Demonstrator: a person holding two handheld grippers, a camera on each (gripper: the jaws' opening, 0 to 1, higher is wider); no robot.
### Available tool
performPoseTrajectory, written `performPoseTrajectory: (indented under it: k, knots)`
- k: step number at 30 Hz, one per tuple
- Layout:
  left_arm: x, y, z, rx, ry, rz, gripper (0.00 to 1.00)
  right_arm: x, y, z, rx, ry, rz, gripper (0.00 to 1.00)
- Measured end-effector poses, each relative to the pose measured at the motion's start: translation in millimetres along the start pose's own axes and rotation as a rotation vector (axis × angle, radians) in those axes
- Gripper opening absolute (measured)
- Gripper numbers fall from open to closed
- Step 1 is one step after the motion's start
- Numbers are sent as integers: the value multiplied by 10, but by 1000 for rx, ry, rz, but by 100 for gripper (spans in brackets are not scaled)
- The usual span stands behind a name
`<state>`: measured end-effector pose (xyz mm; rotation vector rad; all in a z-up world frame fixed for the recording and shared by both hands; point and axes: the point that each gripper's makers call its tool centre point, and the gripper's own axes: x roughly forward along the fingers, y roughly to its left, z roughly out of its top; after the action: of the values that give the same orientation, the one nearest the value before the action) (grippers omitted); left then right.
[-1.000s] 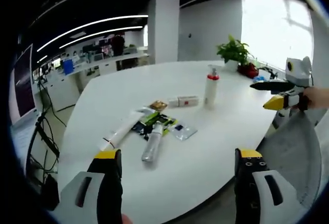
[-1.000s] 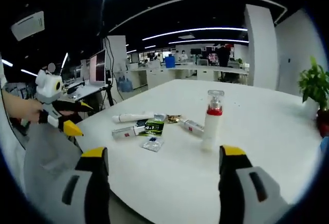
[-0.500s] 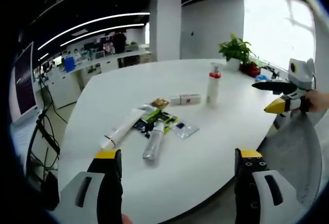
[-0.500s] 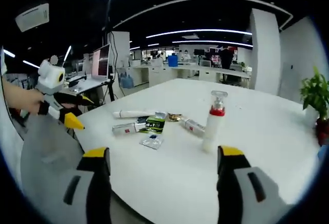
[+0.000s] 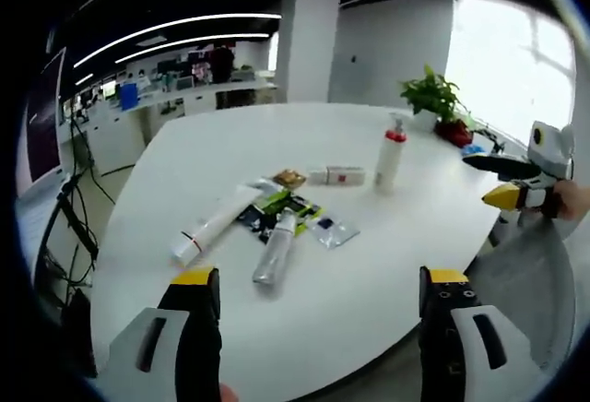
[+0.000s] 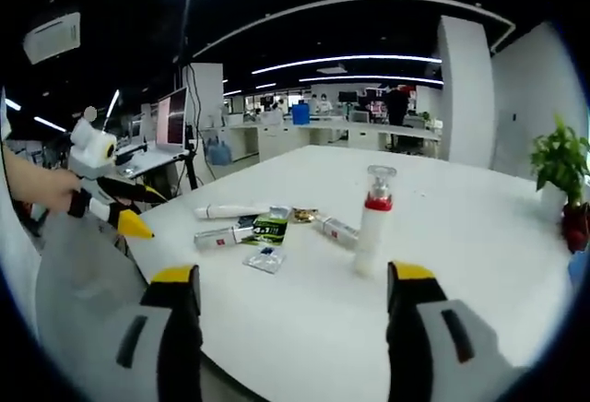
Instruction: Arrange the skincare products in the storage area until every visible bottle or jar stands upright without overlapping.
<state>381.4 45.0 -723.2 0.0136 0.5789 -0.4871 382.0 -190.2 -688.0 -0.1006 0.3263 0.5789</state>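
Both the left gripper (image 5: 318, 291) and the right gripper (image 6: 288, 287) hang wide open and empty near the table (image 5: 369, 273) edge, probably because only the pump bottle (image 6: 371, 219) stands upright, while the tubes (image 5: 275, 253) lie flat at the middle.

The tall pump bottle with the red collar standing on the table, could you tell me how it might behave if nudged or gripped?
The pump bottle is tall and narrow on a small base, so it probably tips easily if pushed high. Its smooth round body may slip between jaws.
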Motion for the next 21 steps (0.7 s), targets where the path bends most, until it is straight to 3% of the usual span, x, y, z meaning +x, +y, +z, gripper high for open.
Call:
performPoseTrajectory:
  k: [9,21]
  knots:
    - [82,141,-73,21,57,2,88,-5,-61,-1,14,-2,-30,81]
    - [236,447,81,76,95,21,88,12,-85,-57,29,28,-34,79]
